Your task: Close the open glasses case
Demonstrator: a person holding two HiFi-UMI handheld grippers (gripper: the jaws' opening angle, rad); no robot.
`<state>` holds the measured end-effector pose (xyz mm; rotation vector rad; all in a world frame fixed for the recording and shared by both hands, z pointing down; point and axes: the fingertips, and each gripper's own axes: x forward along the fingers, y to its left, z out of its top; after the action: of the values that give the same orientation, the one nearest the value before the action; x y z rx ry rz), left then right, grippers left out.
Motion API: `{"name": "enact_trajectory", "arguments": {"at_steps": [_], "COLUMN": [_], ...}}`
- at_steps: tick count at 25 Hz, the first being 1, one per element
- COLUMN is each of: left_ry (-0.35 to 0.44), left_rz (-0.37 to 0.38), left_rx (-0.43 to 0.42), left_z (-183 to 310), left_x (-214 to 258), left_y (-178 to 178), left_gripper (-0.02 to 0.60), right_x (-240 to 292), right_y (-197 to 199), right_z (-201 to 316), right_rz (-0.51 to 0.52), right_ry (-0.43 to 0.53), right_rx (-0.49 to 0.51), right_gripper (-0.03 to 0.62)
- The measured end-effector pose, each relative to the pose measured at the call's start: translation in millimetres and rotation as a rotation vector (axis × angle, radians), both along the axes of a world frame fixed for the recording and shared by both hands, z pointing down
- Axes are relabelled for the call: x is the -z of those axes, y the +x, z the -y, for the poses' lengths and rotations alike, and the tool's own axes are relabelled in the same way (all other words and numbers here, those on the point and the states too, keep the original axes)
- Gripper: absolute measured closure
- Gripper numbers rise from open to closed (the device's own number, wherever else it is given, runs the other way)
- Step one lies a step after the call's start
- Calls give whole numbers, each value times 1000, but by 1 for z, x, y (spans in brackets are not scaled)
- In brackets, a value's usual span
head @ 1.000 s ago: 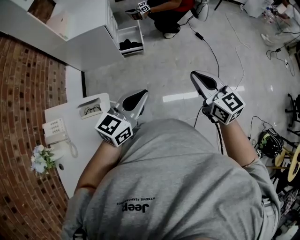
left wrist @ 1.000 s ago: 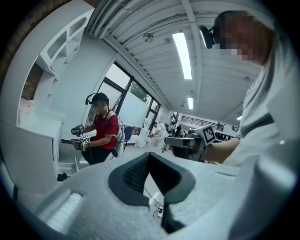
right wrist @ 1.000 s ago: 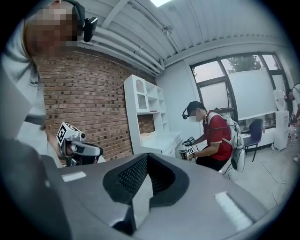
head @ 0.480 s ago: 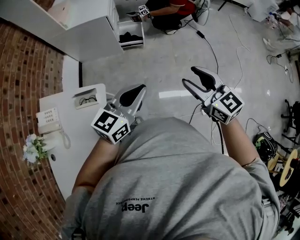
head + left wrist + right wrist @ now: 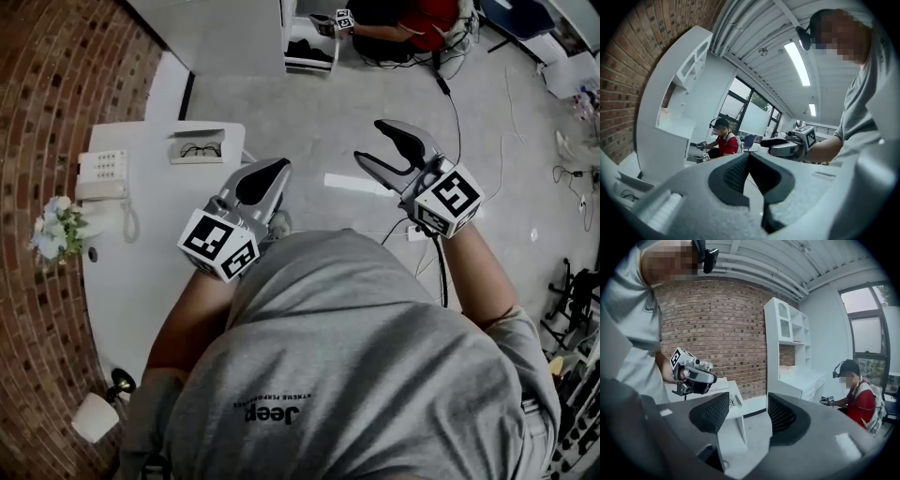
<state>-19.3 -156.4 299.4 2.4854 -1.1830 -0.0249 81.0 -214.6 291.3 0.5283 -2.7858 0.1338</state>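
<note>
The person wears a grey short-sleeved T-shirt (image 5: 356, 356) with a small dark "Jeep" print (image 5: 272, 415) on the chest, and a black camera (image 5: 705, 256) is strapped to the head. The left gripper (image 5: 279, 169) and right gripper (image 5: 370, 142) share one build: smooth pale grey shells, black ribbed pads (image 5: 712, 412) lining the jaws, and a white cube (image 5: 218, 246) with black square markers at the rear. A thin black cable (image 5: 439, 272) trails from the right one.
</note>
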Motion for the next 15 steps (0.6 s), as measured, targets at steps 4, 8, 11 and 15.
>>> {"name": "enact_trajectory", "arguments": {"at_steps": [4, 8, 11, 15], "left_ry": [-15, -35, -54, -75], "left_rz": [-2, -6, -7, -21], "left_rx": [102, 209, 282, 369], "left_z": [-14, -30, -42, -58], "left_x": [-8, -17, -28, -41], "left_y": [-45, -92, -123, -164], "left_gripper": [584, 584, 584, 584], "right_x": [-16, -30, -47, -76], "right_y": [-55, -116, -159, -213], "right_z": [1, -1, -4, -7], "right_rz": [-38, -59, -86, -143], "right_ry": [3, 14, 17, 17], "right_rx": [109, 224, 308, 399], "right_gripper": [310, 296, 287, 276]}}
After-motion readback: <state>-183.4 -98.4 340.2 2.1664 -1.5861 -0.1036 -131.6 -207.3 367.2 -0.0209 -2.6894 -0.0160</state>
